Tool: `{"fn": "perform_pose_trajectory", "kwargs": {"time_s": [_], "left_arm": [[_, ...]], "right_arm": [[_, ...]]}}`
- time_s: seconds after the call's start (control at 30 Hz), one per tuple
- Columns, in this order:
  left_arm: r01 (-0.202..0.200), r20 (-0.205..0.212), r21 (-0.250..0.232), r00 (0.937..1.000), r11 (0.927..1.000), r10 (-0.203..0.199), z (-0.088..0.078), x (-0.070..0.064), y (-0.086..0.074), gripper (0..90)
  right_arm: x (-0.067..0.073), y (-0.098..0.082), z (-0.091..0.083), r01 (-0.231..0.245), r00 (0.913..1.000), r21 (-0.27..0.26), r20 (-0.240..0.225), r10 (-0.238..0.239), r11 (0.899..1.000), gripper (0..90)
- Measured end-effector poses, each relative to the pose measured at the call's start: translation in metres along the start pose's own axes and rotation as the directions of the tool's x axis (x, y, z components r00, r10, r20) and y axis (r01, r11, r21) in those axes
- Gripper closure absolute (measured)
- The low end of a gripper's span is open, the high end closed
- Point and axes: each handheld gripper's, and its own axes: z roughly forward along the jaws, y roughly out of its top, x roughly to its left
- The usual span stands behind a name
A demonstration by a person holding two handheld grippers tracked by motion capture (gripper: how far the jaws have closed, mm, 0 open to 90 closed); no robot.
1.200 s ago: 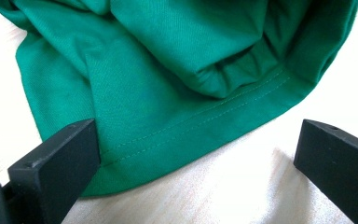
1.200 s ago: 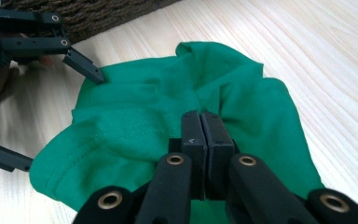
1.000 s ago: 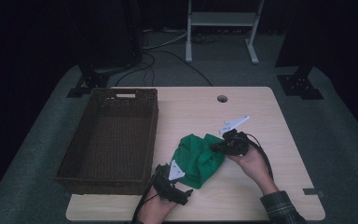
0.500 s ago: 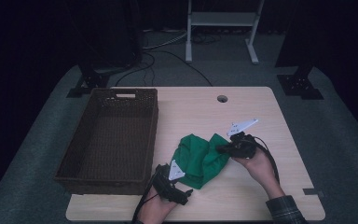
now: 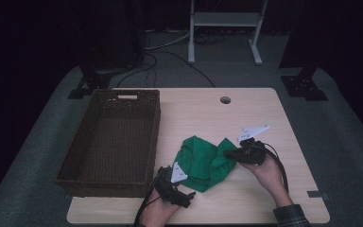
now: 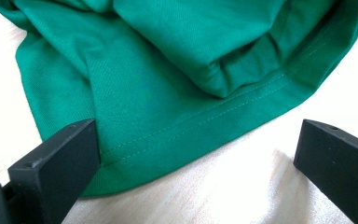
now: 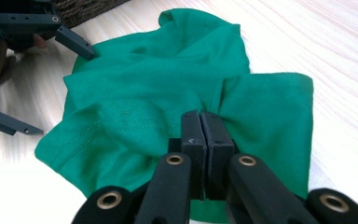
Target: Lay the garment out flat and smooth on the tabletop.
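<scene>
The wooden counter (image 5: pixel 264 118) carries a big brown basket (image 5: pixel 111 137) on its left side. A green cloth (image 5: pixel 203 158) lies bunched up on the counter, just right of the basket. The right gripper (image 7: pixel 200 135) has its 2 jaws pressed tight together on a fold of the cloth. The left gripper (image 6: pixel 196 154) is wide apart at the cloth's hem; 1 jaw seems to touch the edge.
</scene>
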Motion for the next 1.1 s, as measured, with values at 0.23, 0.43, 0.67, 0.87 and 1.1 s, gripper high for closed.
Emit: {"fn": "perform_pose_trajectory", "kwargs": {"time_s": [0.23,0.43,0.67,0.87,1.1], "left_arm": [[0.000,0.000,0.000,1.0000,1.0000,0.000,0.000,0.000,0.000,0.0],[-0.002,0.003,-0.001,1.0000,1.0000,0.002,0.000,0.000,0.000,0.0],[-0.012,0.011,-0.002,0.9999,0.9999,0.012,-0.001,-0.001,0.000,0.0],[-0.017,0.014,0.002,0.9997,0.9998,0.017,-0.001,-0.001,-0.001,0.0],[-0.015,0.019,-0.003,0.9997,0.9999,0.015,-0.001,-0.001,-0.001,0.0]], "right_arm": [[-0.001,-0.010,-0.004,-0.013,0.9998,-0.006,0.014,0.013,1.000,89.5],[-0.002,-0.021,-0.007,-0.035,0.9993,-0.017,0.014,0.035,0.999,89.5],[-0.005,-0.032,-0.010,-0.049,0.9986,0.001,0.019,0.049,0.999,89.5],[-0.005,-0.040,-0.013,-0.059,0.9978,0.010,0.029,0.059,0.998,89.5],[-0.006,-0.048,-0.015,-0.067,0.9970,0.024,0.041,0.066,0.997,89.5]]}}
